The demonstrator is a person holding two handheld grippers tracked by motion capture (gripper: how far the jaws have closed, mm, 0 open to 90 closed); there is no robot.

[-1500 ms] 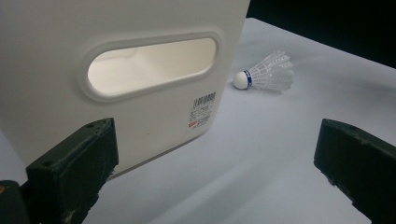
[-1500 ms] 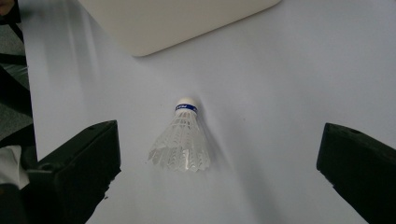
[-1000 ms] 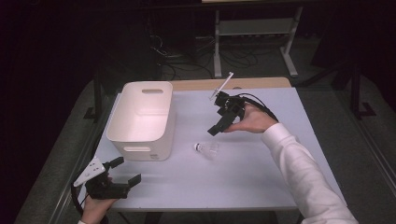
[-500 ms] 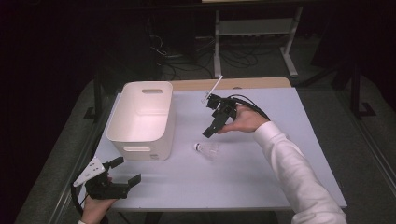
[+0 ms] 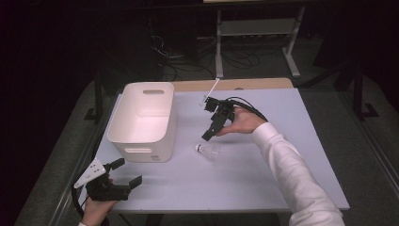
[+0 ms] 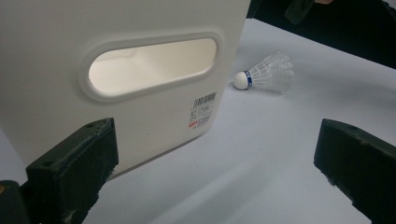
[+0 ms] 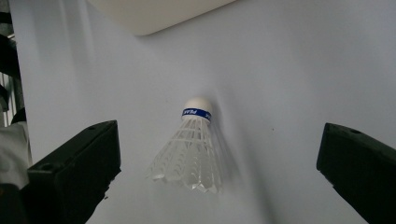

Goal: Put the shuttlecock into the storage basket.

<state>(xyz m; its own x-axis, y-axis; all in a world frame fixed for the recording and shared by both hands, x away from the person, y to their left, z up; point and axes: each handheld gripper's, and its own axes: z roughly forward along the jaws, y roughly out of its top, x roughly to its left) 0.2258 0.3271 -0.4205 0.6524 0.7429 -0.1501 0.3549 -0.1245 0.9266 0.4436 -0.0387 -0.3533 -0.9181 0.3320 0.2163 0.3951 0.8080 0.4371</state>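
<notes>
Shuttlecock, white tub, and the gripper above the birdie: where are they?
Shuttlecock (image 7: 191, 151), right gripper view, on its feather skirt.
White tub (image 5: 141, 141), high view, on its near wall.
Right gripper (image 5: 207, 136), high view, between its fingertips.

This looks like a lab or recording room: a plain pale desk (image 5: 282, 188) stands alone in a dark space, and well beyond the fingers a metal rack (image 5: 256, 35) rises over loose cables (image 5: 183, 61) tangled on the floor, with more frame legs (image 5: 360, 89) at the side.
</notes>
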